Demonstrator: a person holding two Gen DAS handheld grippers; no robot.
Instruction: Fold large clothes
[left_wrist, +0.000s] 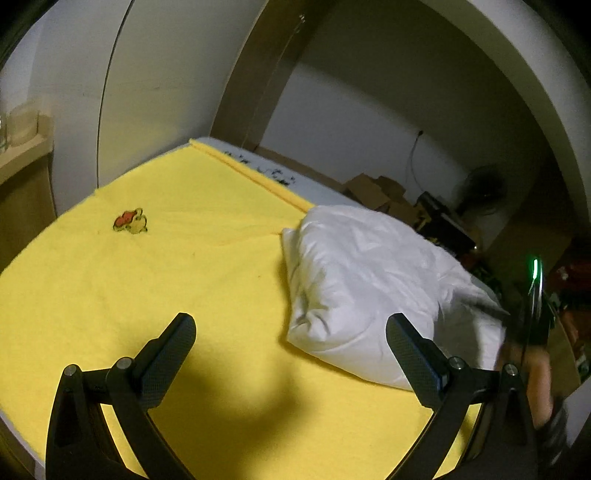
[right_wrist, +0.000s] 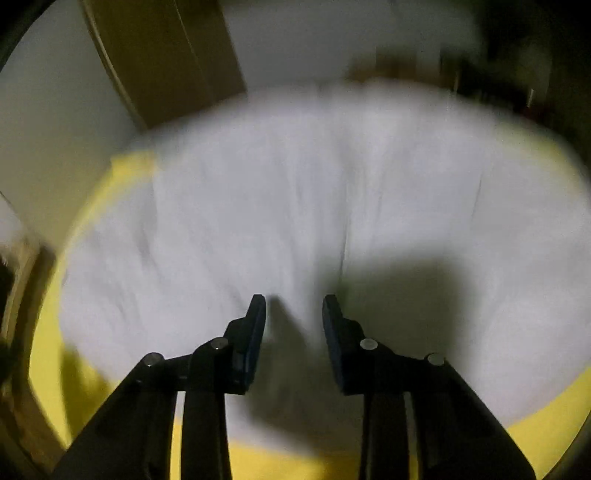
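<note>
1. The left gripper (left_wrist: 291, 328) is spread wide, with nothing between its fingers; it hangs over a yellow blanket (left_wrist: 166, 280) that covers a bed.
2. Ahead of the left gripper and to its right lies the white garment (left_wrist: 373, 295), bunched into a puffy, creased heap on the yellow blanket. Its near edge reaches as far as the right finger (left_wrist: 410, 354) of this gripper, which overlaps it in the view; whether they touch cannot be told.
3. Ahead and to the left of the left gripper, a small embroidered picture in red and yellow (left_wrist: 131, 221) sits on the blanket, well apart from the white heap.
4. At the right edge of the left wrist view, the other hand-held tool shows as a dark, blurred shape with a green light (left_wrist: 535, 267), close against the far side of the garment.
5. The right gripper (right_wrist: 293, 306) points steeply down at the white garment (right_wrist: 314, 192), which fills most of its blurred view, the yellow blanket (right_wrist: 48, 350) showing round its edges.
6. The right gripper's jaws stand narrowly apart, with a raised fold of the white cloth between them. The blur does not show clearly whether the pads press on it, though the cloth looks pinched.
7. The gripper's shadow falls on the cloth just beyond the right finger.
</note>
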